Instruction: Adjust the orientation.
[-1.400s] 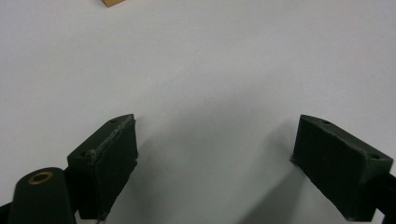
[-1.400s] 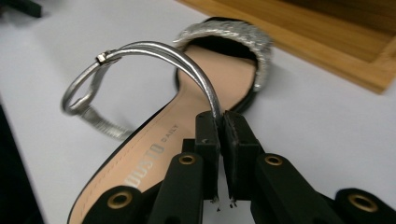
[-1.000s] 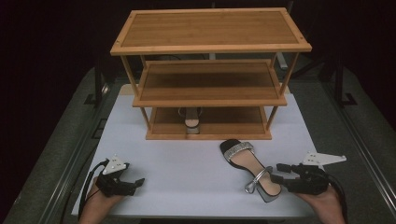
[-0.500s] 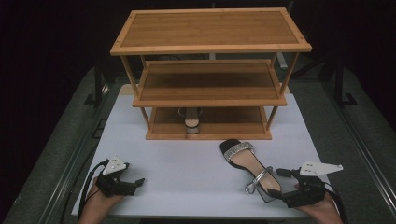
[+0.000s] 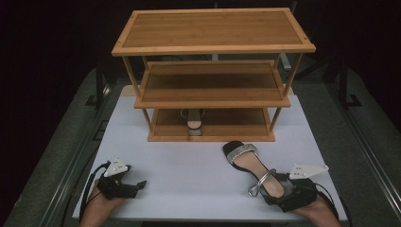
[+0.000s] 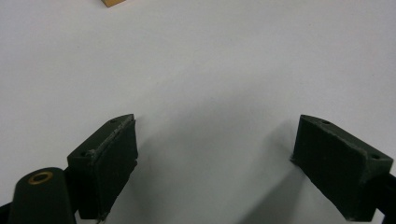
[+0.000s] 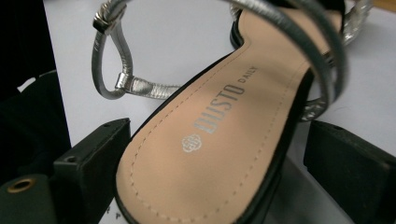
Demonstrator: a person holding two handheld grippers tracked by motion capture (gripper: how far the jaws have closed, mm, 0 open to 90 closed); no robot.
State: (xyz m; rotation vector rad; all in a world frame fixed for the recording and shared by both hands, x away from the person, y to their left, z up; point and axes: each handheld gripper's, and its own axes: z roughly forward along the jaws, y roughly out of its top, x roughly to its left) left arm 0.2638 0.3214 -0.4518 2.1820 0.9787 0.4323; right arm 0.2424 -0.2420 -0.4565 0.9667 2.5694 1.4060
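The sandal (image 5: 253, 166) is being taken as the thing in hand, and it is being shown lying flat on the white worktop (image 5: 189, 165) just in front of the wooden rack (image 5: 211, 75), off the rack's right front corner. Its long axis is being run at a slant: the glittering toe band is being pointed toward the rack's bottom shelf, while the heel end is being pointed away from the rack, straight into the right hand-held gripper (image 5: 279, 193). That hand-held gripper is being held at the heel, on the side of the sandal farthest from the rack, with its jaws spread apart and one set to either side of the heel; in the right gripper view the tan insole of the sandal (image 7: 219, 140) is being seen lying between the two black jaws, with a gap at least on one side, so no clamping is being shown yet. The silver ankle strap (image 7: 116, 70) is being seen looped loose above the heel. The left hand-held gripper (image 5: 135, 185) is being kept well apart from the sandal, off the rack's left front corner, its jaws open over bare worktop (image 6: 210, 70). The right hand is judged the nearer by far. A second sandal (image 5: 193, 122) is being seen standing on the rack's bottom shelf.
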